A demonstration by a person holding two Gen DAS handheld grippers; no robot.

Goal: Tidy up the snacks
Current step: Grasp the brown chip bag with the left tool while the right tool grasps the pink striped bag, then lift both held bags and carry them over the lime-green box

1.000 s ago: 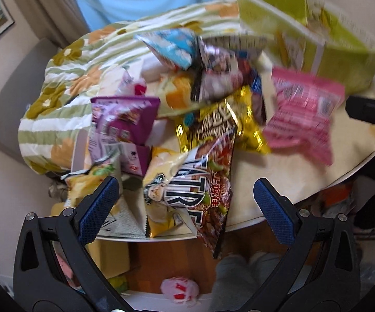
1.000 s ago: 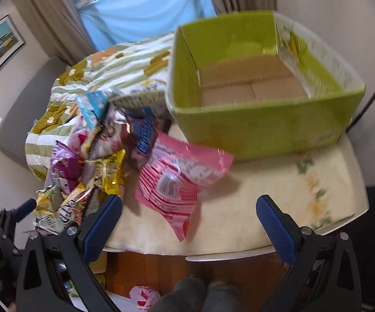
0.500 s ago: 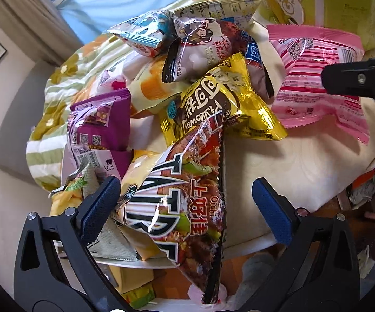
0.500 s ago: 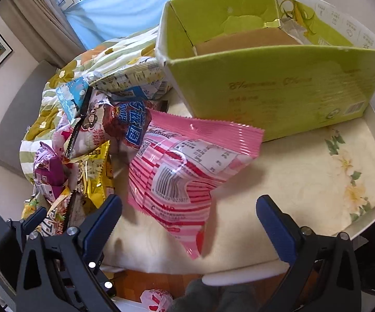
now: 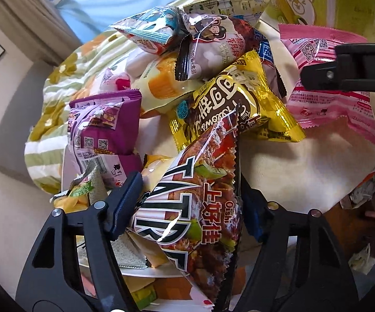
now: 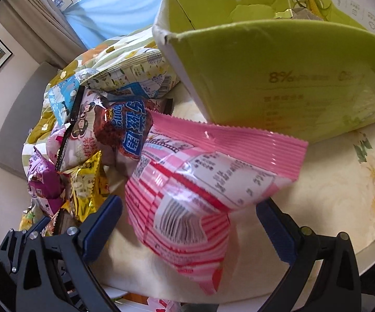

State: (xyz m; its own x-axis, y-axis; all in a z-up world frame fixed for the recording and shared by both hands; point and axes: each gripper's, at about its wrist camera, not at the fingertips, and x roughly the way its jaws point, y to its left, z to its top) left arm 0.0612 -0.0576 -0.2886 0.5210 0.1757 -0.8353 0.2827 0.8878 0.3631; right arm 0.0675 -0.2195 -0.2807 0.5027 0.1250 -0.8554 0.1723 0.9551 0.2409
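The jaws of the left gripper [image 5: 187,208] have just been closing around the dark red chip bag [image 5: 200,202] at the near desk edge: the left pad presses its side, while the right pad is hidden behind the bag's crimped edge, so the grip looks made but I cannot confirm contact on that side. The jaws of the right gripper [image 6: 187,223] stand wide open, straddling the pink striped packet [image 6: 192,189] without touching it. Judging progress, the sorting has barely begun. In the left wrist view, beyond the chip bag lie a gold packet [image 5: 236,104] toward 12 o'clock, a purple packet [image 5: 104,124] at about 10 o'clock, and farther up an orange-and-white cake packet [image 5: 161,83], a brown-and-white packet [image 5: 213,49] and a blue-and-white packet [image 5: 151,31], all heaped together and overlapping. In the right wrist view the green cardboard box [image 6: 291,78] stands at about 1 o'clock, just behind the pink packet; what shows of its inside holds no snack, though its floor is hidden by the near wall. The cream desk [image 6: 343,182] at 3 o'clock is bare cloth. So nothing appears stowed yet; two packets are being claimed first, and the whole pile seemingly remains to be moved into the box, one or two pieces at a time.
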